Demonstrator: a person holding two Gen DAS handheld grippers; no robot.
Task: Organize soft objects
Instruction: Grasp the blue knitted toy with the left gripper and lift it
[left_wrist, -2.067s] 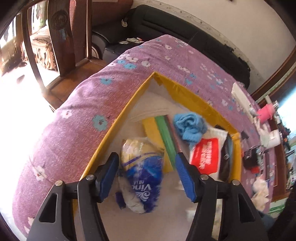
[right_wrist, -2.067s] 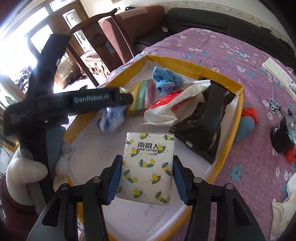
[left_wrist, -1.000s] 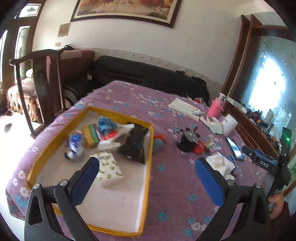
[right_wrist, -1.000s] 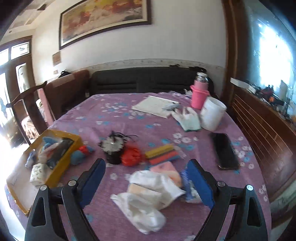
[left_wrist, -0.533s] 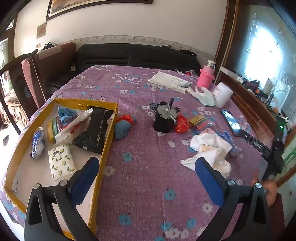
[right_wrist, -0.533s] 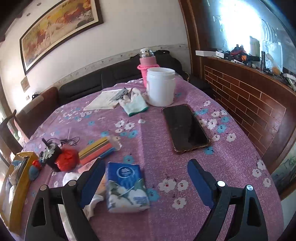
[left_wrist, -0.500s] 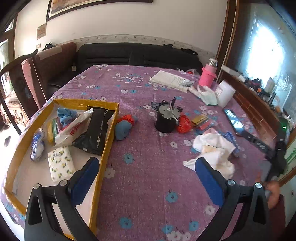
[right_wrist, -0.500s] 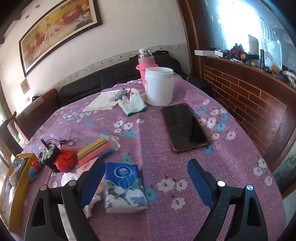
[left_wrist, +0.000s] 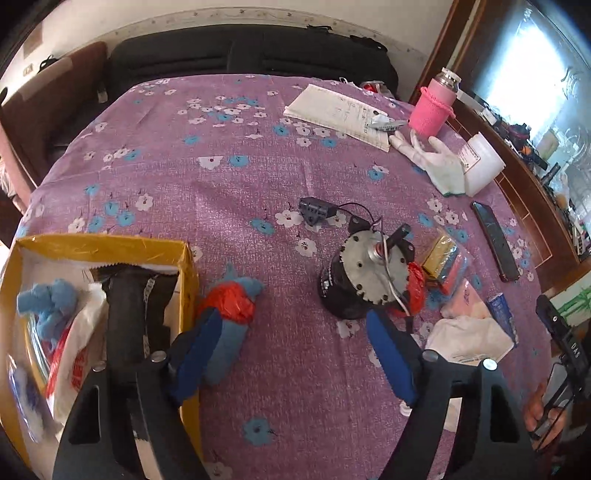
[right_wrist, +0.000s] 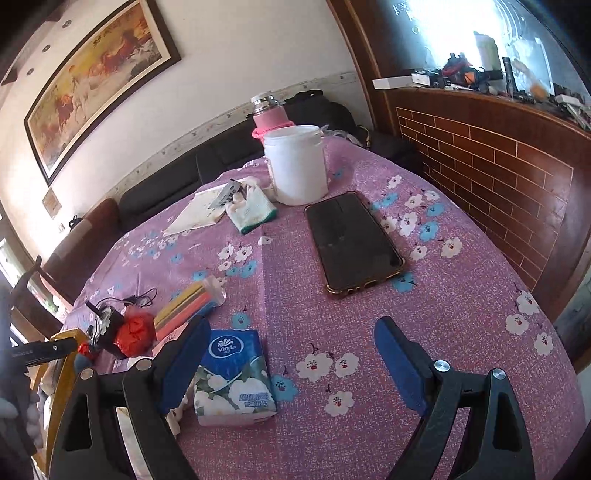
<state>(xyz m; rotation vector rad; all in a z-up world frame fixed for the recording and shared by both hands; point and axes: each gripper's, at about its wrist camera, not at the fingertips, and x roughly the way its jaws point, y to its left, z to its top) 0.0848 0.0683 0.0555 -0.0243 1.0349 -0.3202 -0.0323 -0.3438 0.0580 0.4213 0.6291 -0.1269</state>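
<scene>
Since the earlier frame the left gripper (left_wrist: 295, 347) has swung from the yellow cardboard tray (left_wrist: 186, 284) toward the blue-and-red soft toy (left_wrist: 231, 317) at its nine o'clock, jaws closing, empty. The right gripper (right_wrist: 291, 363) gapes over the blue tissue pack (right_wrist: 236, 376). Risk: both pinch off-centre and miss.

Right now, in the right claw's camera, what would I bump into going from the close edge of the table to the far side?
Blue tissue pack → black phone → white glove → white tub → pink bottle.
</scene>
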